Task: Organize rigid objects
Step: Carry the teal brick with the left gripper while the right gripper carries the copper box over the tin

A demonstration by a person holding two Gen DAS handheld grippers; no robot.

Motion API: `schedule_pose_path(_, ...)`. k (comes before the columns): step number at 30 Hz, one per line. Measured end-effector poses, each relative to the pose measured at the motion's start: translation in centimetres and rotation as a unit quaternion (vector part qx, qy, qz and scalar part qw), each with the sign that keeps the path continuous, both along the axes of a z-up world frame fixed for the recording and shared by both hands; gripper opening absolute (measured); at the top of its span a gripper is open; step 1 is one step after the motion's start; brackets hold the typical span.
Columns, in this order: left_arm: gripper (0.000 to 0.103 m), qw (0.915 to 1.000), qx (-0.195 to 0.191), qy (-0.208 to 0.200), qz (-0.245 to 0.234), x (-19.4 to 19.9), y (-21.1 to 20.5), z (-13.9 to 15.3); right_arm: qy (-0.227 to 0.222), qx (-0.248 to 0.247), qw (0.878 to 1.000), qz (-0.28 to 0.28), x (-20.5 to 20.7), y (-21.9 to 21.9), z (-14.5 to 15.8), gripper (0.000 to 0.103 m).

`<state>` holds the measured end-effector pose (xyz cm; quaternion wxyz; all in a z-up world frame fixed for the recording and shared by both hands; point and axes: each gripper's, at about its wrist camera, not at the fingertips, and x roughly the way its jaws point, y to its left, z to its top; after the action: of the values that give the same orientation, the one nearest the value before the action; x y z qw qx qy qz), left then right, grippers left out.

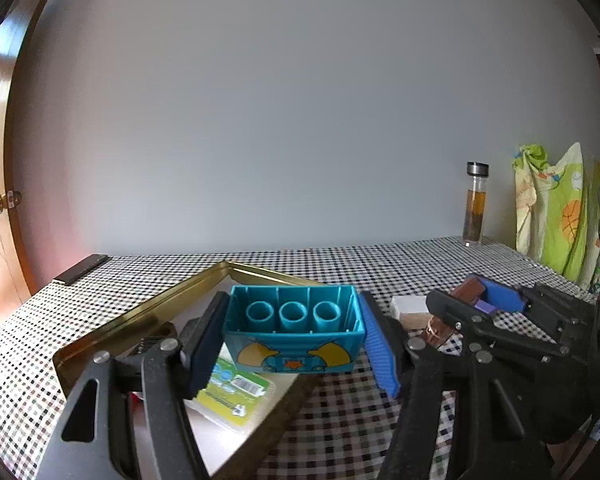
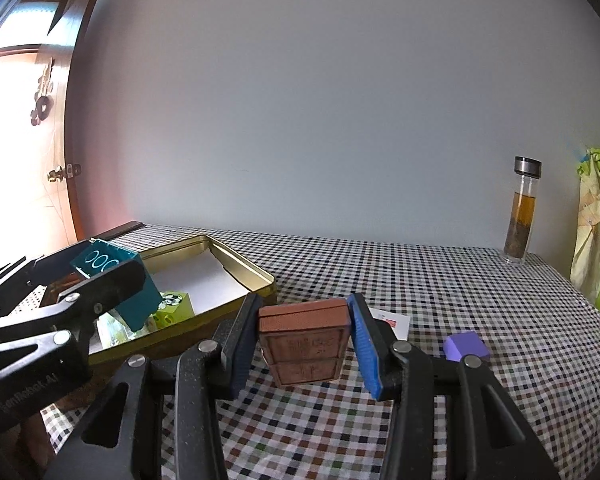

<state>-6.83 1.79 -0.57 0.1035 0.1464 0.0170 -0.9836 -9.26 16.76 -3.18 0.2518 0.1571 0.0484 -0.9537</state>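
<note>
My left gripper (image 1: 292,336) is shut on a teal toy brick (image 1: 294,330), hollow side up, held above the front edge of the gold tin tray (image 1: 140,316). The tray holds a yellow-green packet (image 1: 236,392) and a green brick (image 2: 174,306). My right gripper (image 2: 302,344) is shut on a brown box (image 2: 306,344), held above the checked tablecloth just right of the tray (image 2: 236,258). In the right wrist view the left gripper (image 2: 100,280) with the teal brick (image 2: 112,268) shows at the left.
A purple block (image 2: 466,346) and a white card (image 2: 392,322) lie on the cloth near my right gripper. A white and tan block (image 1: 410,310) lies right of the tray. A glass bottle (image 2: 522,212) and green cloth bag (image 1: 556,212) stand at the back right. A dark bar (image 1: 80,269) lies at back left.
</note>
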Motion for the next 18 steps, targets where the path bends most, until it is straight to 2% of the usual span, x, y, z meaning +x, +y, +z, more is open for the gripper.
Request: schedule_pose_path(18,0.064,0.9992,0.022,0.008,0.032,1.3,-3.7,0.1,0.006,0.020,0.999,0.032,0.4,-3.9,-0.1,0.047)
